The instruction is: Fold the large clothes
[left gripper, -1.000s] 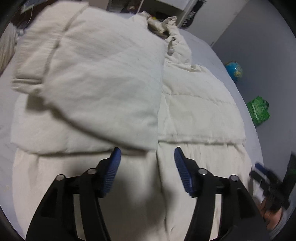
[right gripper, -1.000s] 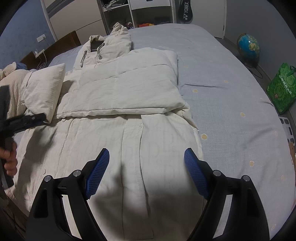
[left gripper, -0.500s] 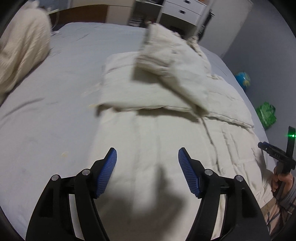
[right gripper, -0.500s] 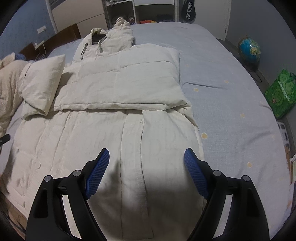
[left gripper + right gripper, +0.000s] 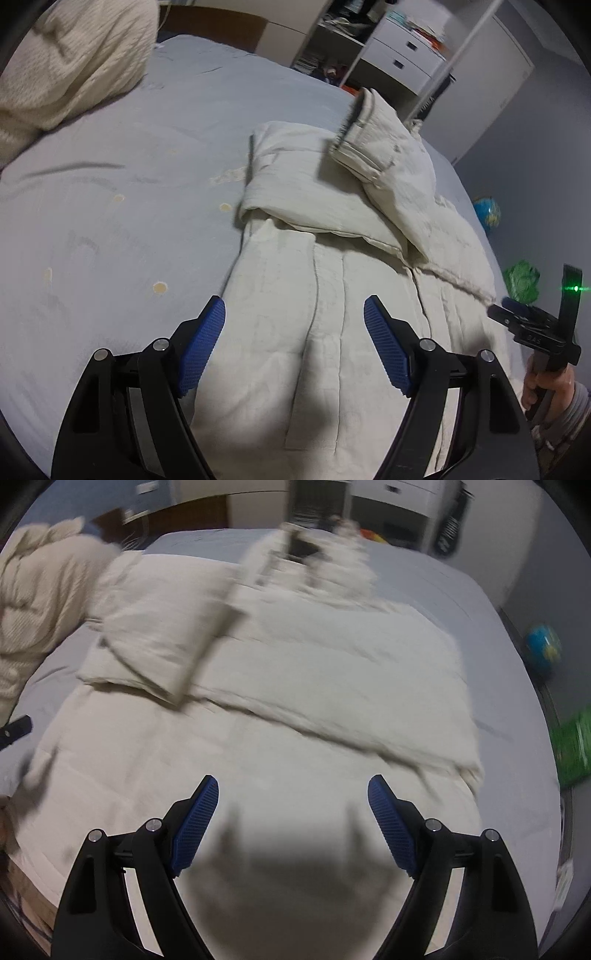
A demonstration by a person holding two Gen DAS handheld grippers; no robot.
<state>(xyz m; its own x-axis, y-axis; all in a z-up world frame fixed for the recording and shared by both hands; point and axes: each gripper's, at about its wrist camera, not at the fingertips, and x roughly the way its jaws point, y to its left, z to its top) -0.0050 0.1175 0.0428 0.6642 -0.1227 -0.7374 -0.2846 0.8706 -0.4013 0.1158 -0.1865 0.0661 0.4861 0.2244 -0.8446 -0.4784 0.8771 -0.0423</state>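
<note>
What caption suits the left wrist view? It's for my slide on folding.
Open left claw above a cream padded coat with sleeves folded in, on a grey bed.

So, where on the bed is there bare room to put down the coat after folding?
Bare sheet lies left of the coat, between it and the knit blanket. A second bare strip runs on the coat's right, toward the globe. The middle is crowded: the coat fills it, sleeves folded across. Both tools are open above its lower part.
</note>
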